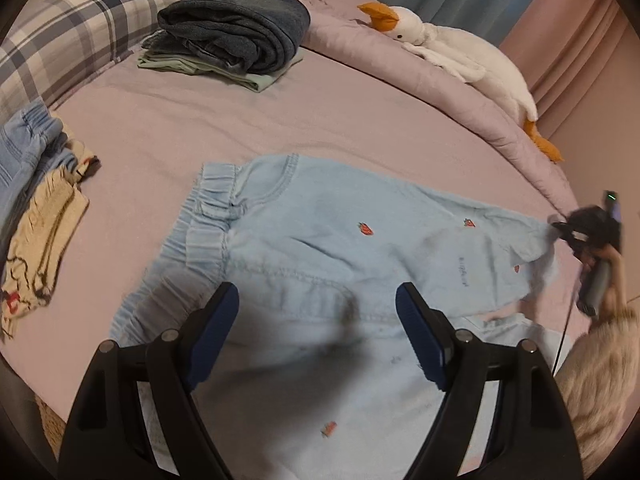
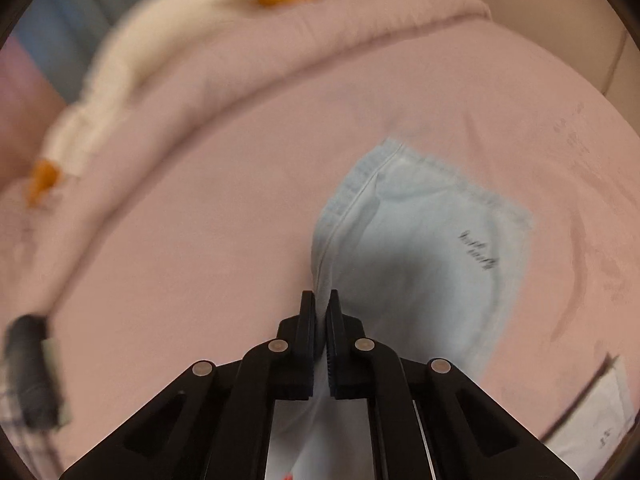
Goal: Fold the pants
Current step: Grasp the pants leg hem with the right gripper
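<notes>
Light blue pants (image 1: 320,248) with small red embroidered marks lie on the pink bed sheet (image 1: 168,128), elastic waistband to the left, legs to the right. My left gripper (image 1: 318,320) is open and empty, hovering over the middle of the pants. My right gripper (image 2: 322,320) is shut on the edge of a pant leg (image 2: 420,240) near its hem, which hangs lifted off the sheet. In the left wrist view the right gripper (image 1: 560,227) shows at the far right, pinching the leg end.
A stack of folded dark and green clothes (image 1: 232,36) sits at the back. A white plush goose (image 1: 460,52) lies on the rolled quilt at the right. A plaid pillow (image 1: 68,28) and a pile of unfolded clothes (image 1: 36,208) are at the left.
</notes>
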Demonstrator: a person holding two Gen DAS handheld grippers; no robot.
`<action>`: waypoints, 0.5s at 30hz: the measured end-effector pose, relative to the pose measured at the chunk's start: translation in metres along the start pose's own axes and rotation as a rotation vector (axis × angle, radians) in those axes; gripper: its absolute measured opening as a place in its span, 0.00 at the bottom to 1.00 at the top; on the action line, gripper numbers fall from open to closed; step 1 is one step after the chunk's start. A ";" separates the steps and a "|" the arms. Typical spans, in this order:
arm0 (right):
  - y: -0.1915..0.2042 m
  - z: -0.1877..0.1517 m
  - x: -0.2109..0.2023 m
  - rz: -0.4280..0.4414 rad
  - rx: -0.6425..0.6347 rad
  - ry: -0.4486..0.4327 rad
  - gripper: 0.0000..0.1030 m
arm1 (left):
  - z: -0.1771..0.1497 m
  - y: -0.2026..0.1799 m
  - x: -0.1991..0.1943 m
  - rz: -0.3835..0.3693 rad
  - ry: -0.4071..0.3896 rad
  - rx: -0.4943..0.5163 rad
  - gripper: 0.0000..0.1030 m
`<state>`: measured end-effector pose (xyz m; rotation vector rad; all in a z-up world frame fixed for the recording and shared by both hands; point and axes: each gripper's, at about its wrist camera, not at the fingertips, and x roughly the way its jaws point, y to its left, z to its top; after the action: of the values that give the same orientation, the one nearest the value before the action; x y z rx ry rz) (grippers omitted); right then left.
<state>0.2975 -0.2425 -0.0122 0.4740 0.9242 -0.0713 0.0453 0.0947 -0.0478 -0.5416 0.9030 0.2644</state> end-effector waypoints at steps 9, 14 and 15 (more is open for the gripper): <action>-0.079 -0.122 -0.123 0.212 0.039 -0.165 0.05 | -0.013 -0.010 -0.013 -0.104 0.012 -0.033 0.78; -0.131 -0.155 -0.069 0.136 0.124 -0.041 0.05 | -0.008 -0.023 -0.002 -0.171 0.057 -0.051 0.78; -0.141 -0.162 -0.059 0.134 0.142 0.002 0.05 | -0.005 -0.026 0.001 -0.185 0.062 -0.053 0.79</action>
<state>0.1037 -0.3090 -0.0996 0.6665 0.8908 -0.0150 0.0538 0.0700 -0.0424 -0.6808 0.9008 0.1043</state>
